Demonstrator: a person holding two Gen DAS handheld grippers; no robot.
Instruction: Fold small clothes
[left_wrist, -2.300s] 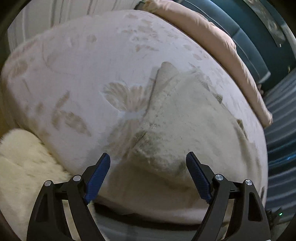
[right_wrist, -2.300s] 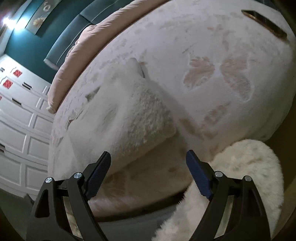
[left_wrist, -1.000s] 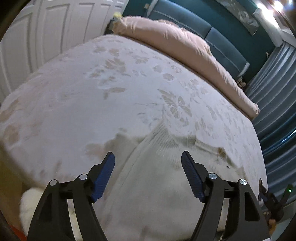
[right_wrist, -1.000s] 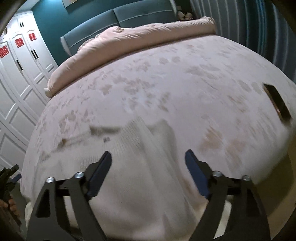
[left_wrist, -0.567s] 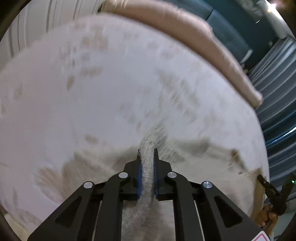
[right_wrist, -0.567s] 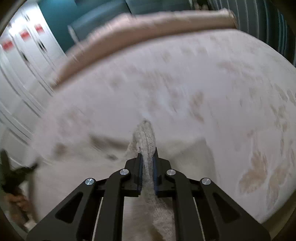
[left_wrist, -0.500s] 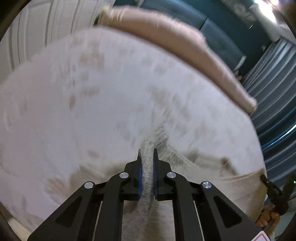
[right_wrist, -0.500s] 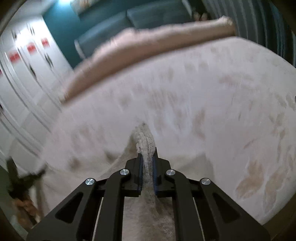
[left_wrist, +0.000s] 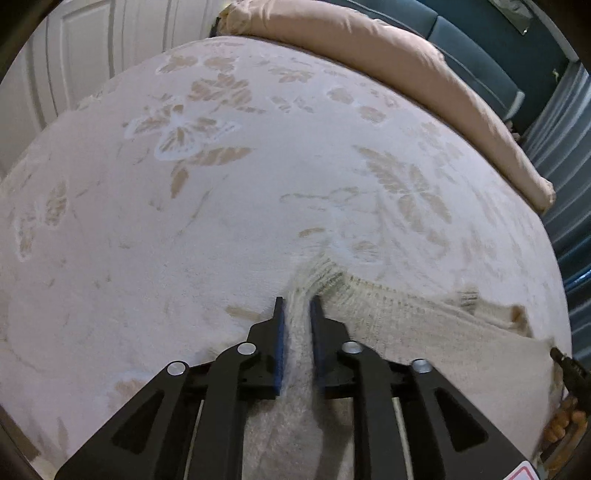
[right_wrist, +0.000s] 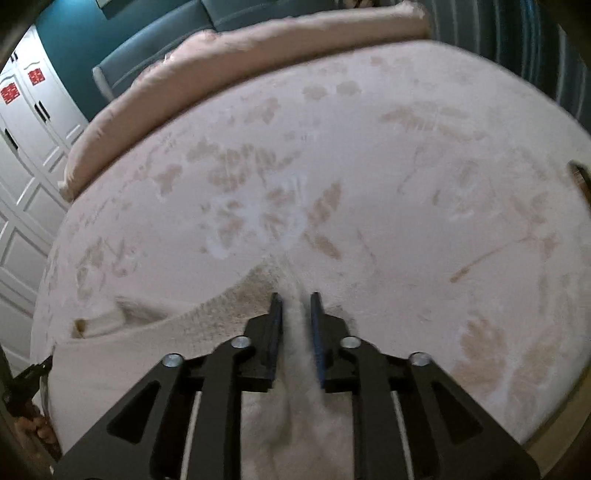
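Note:
A cream knitted garment (left_wrist: 424, 325) lies on the near part of the bed (left_wrist: 221, 221). My left gripper (left_wrist: 296, 306) is shut on its ribbed left corner, and the fabric stretches to the right toward the other gripper. In the right wrist view, my right gripper (right_wrist: 294, 302) is shut on the right corner of the same garment (right_wrist: 147, 350), whose fabric stretches to the left. Both corners are held low over the floral bedspread (right_wrist: 332, 184).
A rolled pink duvet (left_wrist: 388, 62) lies across the far end of the bed against a teal headboard (left_wrist: 480, 55). White wardrobe doors (right_wrist: 22, 147) stand at one side. A dark flat object (right_wrist: 580, 175) lies near the bed's right edge.
Both grippers went from open above the garment to shut on its corners, then carried the corners forward across the bed. The garment is now drawn out between them.

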